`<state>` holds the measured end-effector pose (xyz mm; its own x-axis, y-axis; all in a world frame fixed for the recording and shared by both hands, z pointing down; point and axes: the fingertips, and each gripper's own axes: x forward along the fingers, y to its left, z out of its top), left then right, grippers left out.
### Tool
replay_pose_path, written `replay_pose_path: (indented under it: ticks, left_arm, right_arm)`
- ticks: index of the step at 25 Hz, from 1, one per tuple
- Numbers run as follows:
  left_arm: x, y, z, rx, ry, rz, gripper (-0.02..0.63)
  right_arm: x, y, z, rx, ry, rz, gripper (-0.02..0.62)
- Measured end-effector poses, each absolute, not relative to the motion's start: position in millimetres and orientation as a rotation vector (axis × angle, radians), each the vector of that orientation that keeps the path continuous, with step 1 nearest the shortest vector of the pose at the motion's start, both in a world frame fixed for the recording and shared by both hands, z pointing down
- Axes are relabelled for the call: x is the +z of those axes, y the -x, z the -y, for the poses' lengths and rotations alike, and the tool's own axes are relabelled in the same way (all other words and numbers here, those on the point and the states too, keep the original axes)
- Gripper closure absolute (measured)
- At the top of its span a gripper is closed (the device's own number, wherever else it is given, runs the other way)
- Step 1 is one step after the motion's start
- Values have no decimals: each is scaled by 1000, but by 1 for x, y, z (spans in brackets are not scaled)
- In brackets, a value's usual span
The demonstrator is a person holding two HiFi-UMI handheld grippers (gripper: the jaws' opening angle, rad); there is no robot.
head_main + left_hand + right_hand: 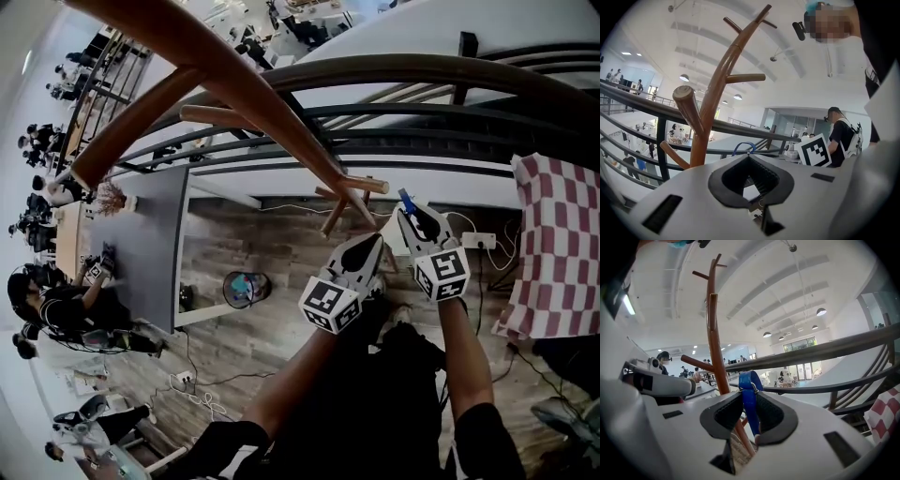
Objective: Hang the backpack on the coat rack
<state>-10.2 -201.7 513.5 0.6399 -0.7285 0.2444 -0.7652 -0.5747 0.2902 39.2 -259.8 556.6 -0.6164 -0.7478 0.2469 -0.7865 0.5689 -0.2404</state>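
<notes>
From the head view, the right gripper (410,214) holds the backpack's blue loop (404,199) up close to the low pegs (361,185) of the coat rack (253,94). The left gripper (373,242) sits just beside it, lower. The main risk is the loop catching only a peg's tip and sliding off once let go. The railing (422,70) runs close behind the rack and a checked cloth (562,244) hangs to the right, so the open room lies on the person's side.

In the left gripper view, the jaws are closed tip to tip with nothing between them. A thick peg (691,110) juts toward the camera, and a careless lift could knock it and rock the rack. There is free space above and to the right.

In the right gripper view, the jaws are clamped on the loop, which stands upright between them in front of the rack's trunk (715,333). A woven patch (737,453) below may be the backpack's body, but I cannot tell. If the loop folds flat, it may miss the side peg (701,364).
</notes>
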Motion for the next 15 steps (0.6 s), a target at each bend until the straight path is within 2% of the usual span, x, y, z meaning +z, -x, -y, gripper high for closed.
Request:
replay_pose_path:
  ticks: [15]
  left_arm:
    - [519, 16, 205, 140, -2458, 1207, 598]
  right_arm:
    - [590, -10, 292, 533, -1261, 2644, 500]
